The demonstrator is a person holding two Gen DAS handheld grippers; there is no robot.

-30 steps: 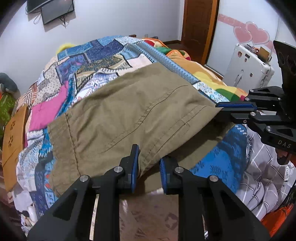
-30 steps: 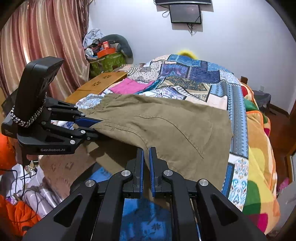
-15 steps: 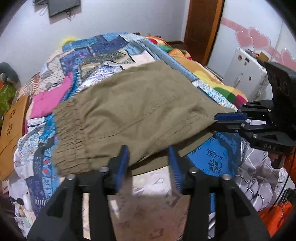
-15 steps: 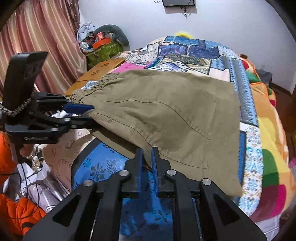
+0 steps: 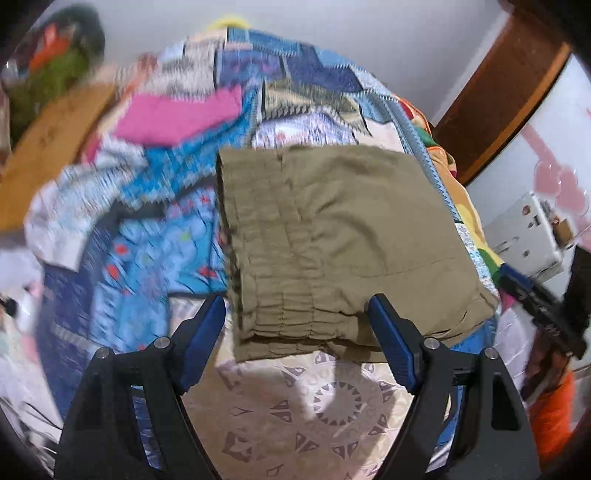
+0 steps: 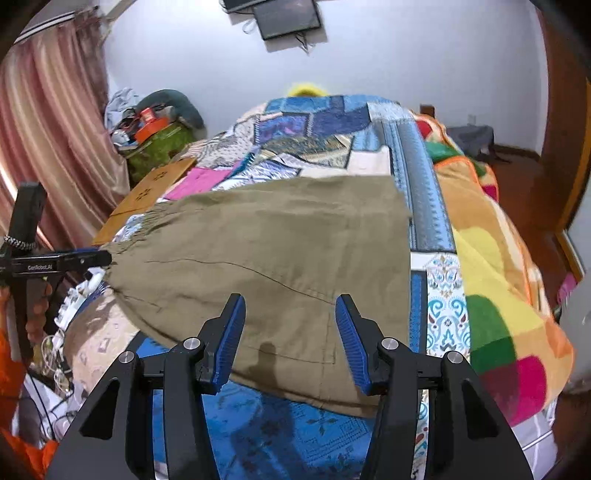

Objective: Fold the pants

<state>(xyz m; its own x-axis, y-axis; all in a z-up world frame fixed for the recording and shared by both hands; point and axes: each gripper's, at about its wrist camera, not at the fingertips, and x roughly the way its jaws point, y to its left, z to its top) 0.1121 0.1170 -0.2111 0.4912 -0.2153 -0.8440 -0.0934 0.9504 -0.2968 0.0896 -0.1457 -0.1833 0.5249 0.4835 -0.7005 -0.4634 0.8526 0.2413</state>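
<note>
Olive pants (image 5: pixel 343 240) lying folded on the bed (image 6: pixel 417 206), spread over the patchwork quilt (image 5: pixel 295 81) just ahead of both pairs of fingers. Left gripper (image 5: pixel 295 339) spread wide with nothing held: blue pads (image 5: pixel 391 343) standing apart on either side of the gathered waistband edge, which hangs at the bed's near side between the two tips. Right gripper (image 6: pixel 290 339) likewise parted and empty, its fingers (image 6: pixel 231 339) hovering over the near hem of the cloth, a seam line running across just beyond them. Stacked layers of fabric showing at the waistband end (elastic bunched into ridges). In the right wrist view, the other tool's black body off to the left of the fingers, its tip close against the waistband corner. In the left wrist view, the other tool off at the right edge, beside the cloth's far corner, blurred. Pink patch (image 5: pixel 177 118) of the quilt beyond and left of the left fingers. Wall screen (image 6: pixel 290 16) far ahead of the right fingers, curtain (image 6: pixel 48 147) well to their left.
</note>
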